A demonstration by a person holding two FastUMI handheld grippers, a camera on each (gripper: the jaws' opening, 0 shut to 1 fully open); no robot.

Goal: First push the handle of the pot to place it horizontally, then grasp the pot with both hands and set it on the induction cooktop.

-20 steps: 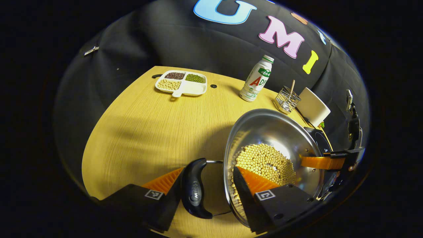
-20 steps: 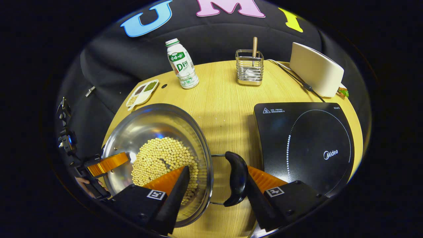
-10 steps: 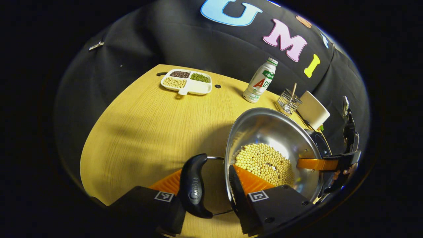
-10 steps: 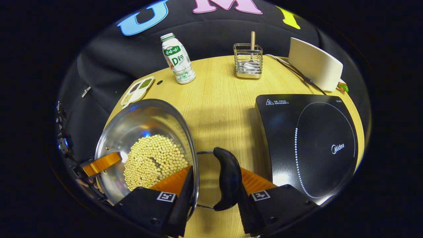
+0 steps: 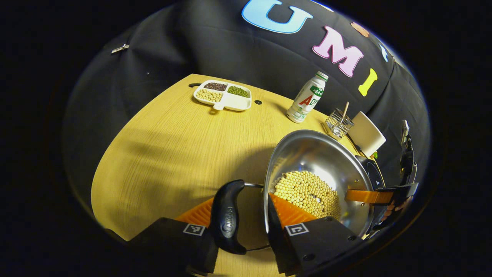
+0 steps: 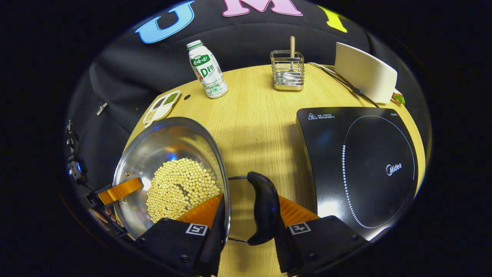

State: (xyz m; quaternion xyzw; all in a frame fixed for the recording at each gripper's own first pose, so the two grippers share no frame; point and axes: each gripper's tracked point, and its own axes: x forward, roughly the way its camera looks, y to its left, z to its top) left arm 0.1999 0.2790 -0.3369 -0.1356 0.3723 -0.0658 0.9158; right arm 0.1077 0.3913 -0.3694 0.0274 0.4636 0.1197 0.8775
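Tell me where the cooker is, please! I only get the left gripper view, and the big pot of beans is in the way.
Observer: In the right gripper view the induction cooktop lies flat on the table, to the right of the pot, with a strip of bare wood between them.
Operator: Is anything sitting on it?
Observer: No, its black top is bare.
Operator: How is the other gripper holding on?
Observer: The right gripper has one of its fingers inside the pot's rim, over the beans, and the other against the outside of the black handle, so it clamps the two together.
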